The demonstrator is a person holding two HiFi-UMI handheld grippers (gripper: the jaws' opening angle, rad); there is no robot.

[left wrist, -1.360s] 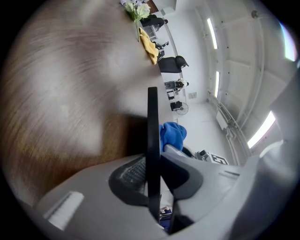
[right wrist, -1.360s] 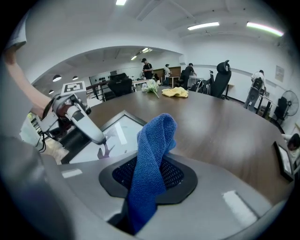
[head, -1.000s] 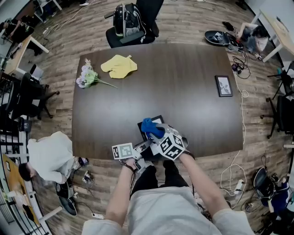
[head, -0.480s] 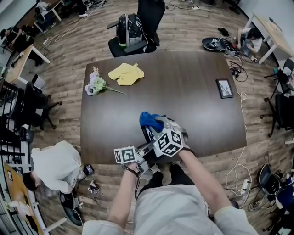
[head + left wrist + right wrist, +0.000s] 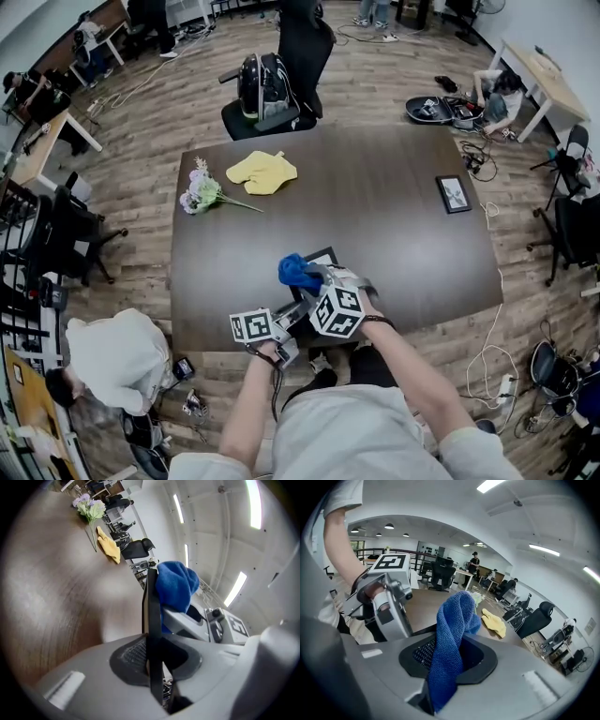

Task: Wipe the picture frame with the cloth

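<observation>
At the near edge of the dark brown wooden desk (image 5: 394, 234), the left gripper (image 5: 152, 660) is clamped on the thin black picture frame (image 5: 151, 616). The right gripper (image 5: 445, 660) pinches the blue terry cloth (image 5: 452, 620), which lies against the frame's far end.

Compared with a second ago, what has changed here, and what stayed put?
The left hand-held gripper, shut on the black rectangular picture frame, and the right hand-held gripper, shut on the blue terry cloth, seem lifted slightly together. Nothing grabbed or released. The yellow cloth, flower bunch and second small frame stayed put.
</observation>
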